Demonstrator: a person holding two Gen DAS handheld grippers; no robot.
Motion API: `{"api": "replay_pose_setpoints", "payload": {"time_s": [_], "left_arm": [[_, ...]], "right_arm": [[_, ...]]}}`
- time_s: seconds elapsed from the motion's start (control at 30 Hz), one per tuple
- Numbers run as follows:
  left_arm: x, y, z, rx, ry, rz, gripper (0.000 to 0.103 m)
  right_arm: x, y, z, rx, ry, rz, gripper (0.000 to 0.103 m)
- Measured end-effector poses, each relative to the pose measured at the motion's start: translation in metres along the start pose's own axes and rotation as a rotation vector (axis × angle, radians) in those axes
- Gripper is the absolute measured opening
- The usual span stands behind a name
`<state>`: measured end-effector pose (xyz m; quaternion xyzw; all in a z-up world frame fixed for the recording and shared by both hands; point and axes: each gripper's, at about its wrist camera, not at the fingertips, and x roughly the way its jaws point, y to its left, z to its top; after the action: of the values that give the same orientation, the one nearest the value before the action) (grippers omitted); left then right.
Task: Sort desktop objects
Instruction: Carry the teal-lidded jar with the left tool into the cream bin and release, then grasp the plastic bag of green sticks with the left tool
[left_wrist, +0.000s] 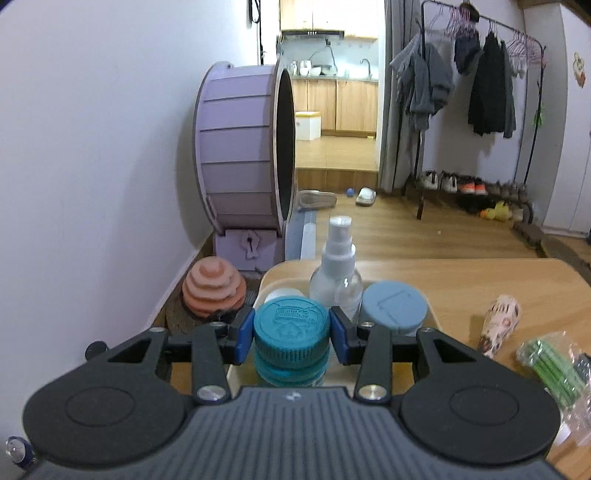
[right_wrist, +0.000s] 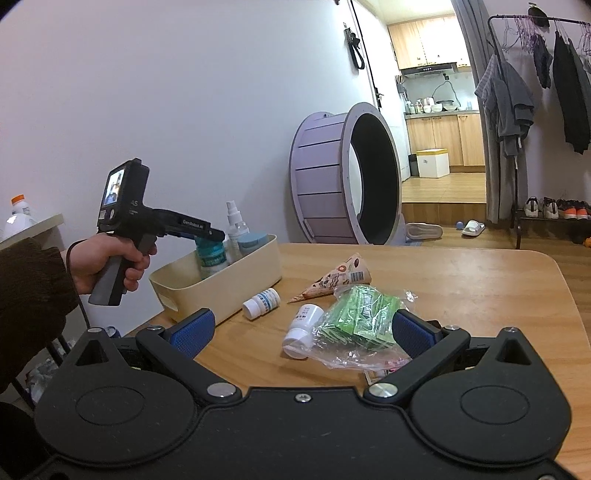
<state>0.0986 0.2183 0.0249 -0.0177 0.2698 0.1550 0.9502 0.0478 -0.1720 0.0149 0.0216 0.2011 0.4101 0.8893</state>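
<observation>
A: Left tongs (left_wrist: 292, 334) – status?

B: Clamped on the teal-capped bottle (left_wrist: 291, 328), blue pads on either side of the ribbed cap. Bottle's upright inside the cream bin (right_wrist: 229, 284), near its middle, w/ the spray bottle (left_wrist: 337, 273) and a grey-blue lidded jar (left_wrist: 393, 308) just behind it. Can't tell if it's going in or coming out.

A: Grip ok?

B: Ribs on the cap help, hard plastic, shouldn't slip. It's stiff, prob light-ish, but looks tall under the cap, so it could swing if tilted. Keep it vertical.

A: Right tongs (right_wrist: 299, 334)?

B: Wide apart, holding nothing, low over the counter (right_wrist: 480, 280). Between the pads: a clear bag of green packets (right_wrist: 360, 321) and a small white tube (right_wrist: 303, 325) touching its left edge.

A: How'd those handle?

B: Bag's soft, crinkly, slippery film – contents will shift; I'd pinch across the packed green bundle, not the loose film. Tube lies on its side, smooth, can roll; take it across the body near the cap.

A: Further out?

B: Small white pill bottle (right_wrist: 260, 302) on its side just beside the bin wall – round, rolls too. Patterned paper cone (right_wrist: 332, 282) beyond the bag, looks light and crushable; gentle squeeze at the wide end.
</observation>
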Motion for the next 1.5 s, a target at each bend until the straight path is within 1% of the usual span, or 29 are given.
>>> {"api": "replay_pose_setpoints", "payload": {"time_s": [0.07, 0.13, 0.2, 0.3, 0.4, 0.5, 0.57, 0.67, 0.7, 0.77, 0.8, 0.9, 1.1, 1.27, 1.5], "left_arm": [[-0.011, 0.001, -0.001, 0.011, -0.026, -0.006, 0.049], [-0.024, 0.0, -0.001, 0.001, -0.043, -0.018, 0.052], [-0.041, -0.006, -0.003, 0.005, -0.062, -0.063, 0.053], [-0.069, -0.021, -0.01, 0.025, -0.072, -0.146, 0.059], [-0.089, -0.04, -0.023, 0.048, -0.054, -0.239, 0.06], [-0.103, -0.059, -0.038, 0.06, -0.015, -0.337, 0.06], [-0.105, -0.07, -0.048, 0.042, 0.017, -0.396, 0.06], [-0.098, -0.092, -0.06, 0.048, 0.051, -0.475, 0.06], [-0.095, -0.099, -0.062, 0.057, 0.06, -0.487, 0.06], [-0.089, -0.114, -0.066, 0.073, 0.075, -0.504, 0.058], [-0.086, -0.121, -0.068, 0.081, 0.083, -0.512, 0.056], [-0.074, -0.14, -0.069, 0.11, 0.103, -0.523, 0.056], [-0.046, -0.161, -0.053, 0.128, 0.143, -0.497, 0.056], [-0.021, -0.171, -0.049, 0.137, 0.208, -0.478, 0.056], [0.014, -0.185, -0.044, 0.147, 0.301, -0.451, 0.056]], "right_arm": [[-0.001, 0.0, 0.0, 0.0, -0.002, -0.001, 0.103], [-0.002, -0.002, 0.0, 0.003, -0.005, -0.003, 0.103], [-0.004, -0.003, 0.001, -0.001, -0.007, -0.007, 0.103], [-0.006, -0.006, 0.003, -0.003, -0.003, -0.027, 0.103], [-0.007, -0.012, 0.003, 0.002, 0.008, -0.055, 0.103], [-0.009, -0.02, 0.004, 0.01, 0.016, -0.079, 0.103], [-0.011, -0.026, 0.004, 0.022, 0.011, -0.09, 0.103], [-0.014, -0.03, 0.005, 0.038, -0.004, -0.09, 0.103], [-0.016, -0.031, 0.006, 0.037, -0.01, -0.084, 0.103], [-0.019, -0.031, 0.006, 0.029, -0.016, -0.07, 0.103], [-0.021, -0.031, 0.005, 0.024, -0.014, -0.062, 0.103], [-0.023, -0.033, 0.004, 0.02, -0.008, -0.046, 0.103], [-0.031, -0.035, 0.004, 0.032, -0.022, -0.028, 0.103], [-0.037, -0.035, 0.004, 0.036, -0.041, -0.012, 0.103], [-0.038, -0.035, 0.005, 0.042, -0.043, -0.002, 0.103]]}}
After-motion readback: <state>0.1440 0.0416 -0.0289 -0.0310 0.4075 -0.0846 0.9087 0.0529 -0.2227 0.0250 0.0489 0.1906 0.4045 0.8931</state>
